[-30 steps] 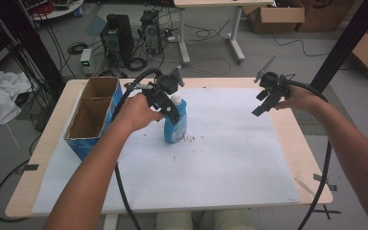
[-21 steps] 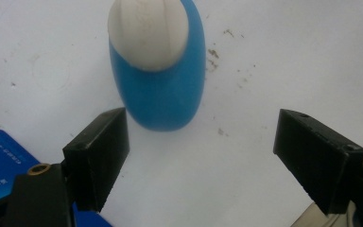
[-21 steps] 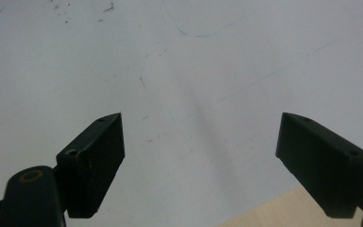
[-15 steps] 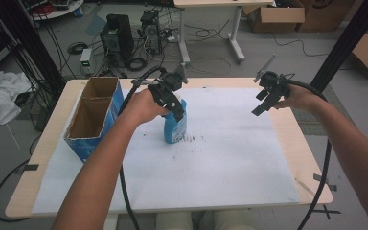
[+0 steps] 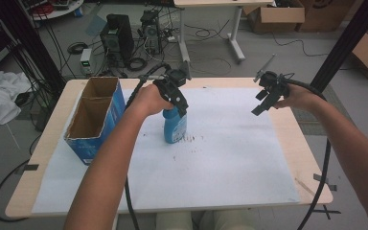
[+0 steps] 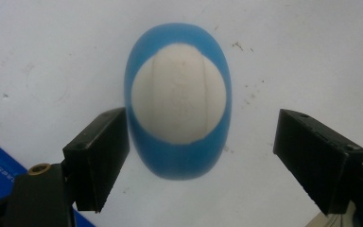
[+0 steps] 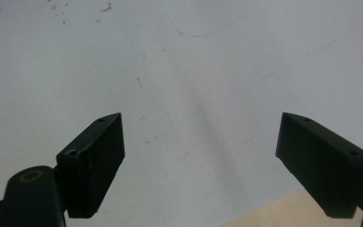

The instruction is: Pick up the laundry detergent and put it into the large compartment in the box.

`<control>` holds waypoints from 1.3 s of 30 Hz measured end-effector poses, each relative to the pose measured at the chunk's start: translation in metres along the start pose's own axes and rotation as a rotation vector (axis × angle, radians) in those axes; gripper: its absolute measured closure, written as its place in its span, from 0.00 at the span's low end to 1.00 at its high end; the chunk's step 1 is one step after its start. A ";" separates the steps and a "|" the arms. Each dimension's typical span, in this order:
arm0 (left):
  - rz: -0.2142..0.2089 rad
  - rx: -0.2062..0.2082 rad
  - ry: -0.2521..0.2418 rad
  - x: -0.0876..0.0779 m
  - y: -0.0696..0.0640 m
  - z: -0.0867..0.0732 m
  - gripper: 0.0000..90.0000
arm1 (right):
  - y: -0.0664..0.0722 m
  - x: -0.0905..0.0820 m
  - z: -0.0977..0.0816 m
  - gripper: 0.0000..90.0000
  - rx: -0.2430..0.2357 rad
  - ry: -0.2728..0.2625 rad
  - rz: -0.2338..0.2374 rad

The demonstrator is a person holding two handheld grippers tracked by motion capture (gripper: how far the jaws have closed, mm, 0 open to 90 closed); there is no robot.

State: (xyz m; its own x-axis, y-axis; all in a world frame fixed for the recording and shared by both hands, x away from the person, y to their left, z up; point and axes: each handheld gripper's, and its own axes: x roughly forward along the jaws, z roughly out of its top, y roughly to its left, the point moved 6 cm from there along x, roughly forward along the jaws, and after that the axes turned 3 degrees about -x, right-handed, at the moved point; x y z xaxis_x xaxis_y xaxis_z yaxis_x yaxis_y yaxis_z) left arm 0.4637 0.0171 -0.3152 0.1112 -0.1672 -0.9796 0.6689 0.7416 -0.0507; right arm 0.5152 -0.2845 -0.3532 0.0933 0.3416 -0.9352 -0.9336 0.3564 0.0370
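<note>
Bottle (image 5: 174, 125) stood upright on the white sheet (image 5: 220, 158), left of centre in the high view, with the left tongs (image 5: 176, 94) poised over its top.

Nothing was gripped yet, so the pickup looked barely begun: closing on the bottle and lifting it were left to do, and the open cardboard box (image 5: 96, 120) at the left of the surface (image 5: 287, 125) may be where it was meant to go, though that is only a guess. In the left gripper view the left tongs (image 6: 199, 161) were spread wide around the blue bottle (image 6: 178, 99) with its white cap, one jaw just beside its side, the other well apart. The right tongs (image 5: 267, 96), at the upper right of the high view, were also wide and empty above bare sheet (image 7: 194, 94).
</note>
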 end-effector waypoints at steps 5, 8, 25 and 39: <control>-0.009 -0.015 -0.002 0.003 0.003 0.005 0.22 | 0.000 0.000 0.000 0.18 0.001 0.000 0.002; -0.002 -0.024 0.006 0.006 0.008 0.005 0.22 | 0.000 0.000 0.001 0.18 0.000 -0.001 0.001; -0.005 -0.034 0.032 0.020 0.017 0.010 0.22 | -0.002 0.001 -0.001 0.18 -0.001 0.005 0.003; -0.002 -0.033 0.054 0.030 0.017 0.011 0.22 | -0.002 -0.001 -0.003 0.18 0.003 0.003 0.003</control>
State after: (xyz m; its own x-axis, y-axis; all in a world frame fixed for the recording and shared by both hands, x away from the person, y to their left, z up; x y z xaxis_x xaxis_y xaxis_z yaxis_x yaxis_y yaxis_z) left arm 0.4868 0.0175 -0.3436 0.0689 -0.1342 -0.9886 0.6443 0.7625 -0.0586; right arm 0.5155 -0.2879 -0.3538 0.0895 0.3400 -0.9362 -0.9327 0.3584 0.0410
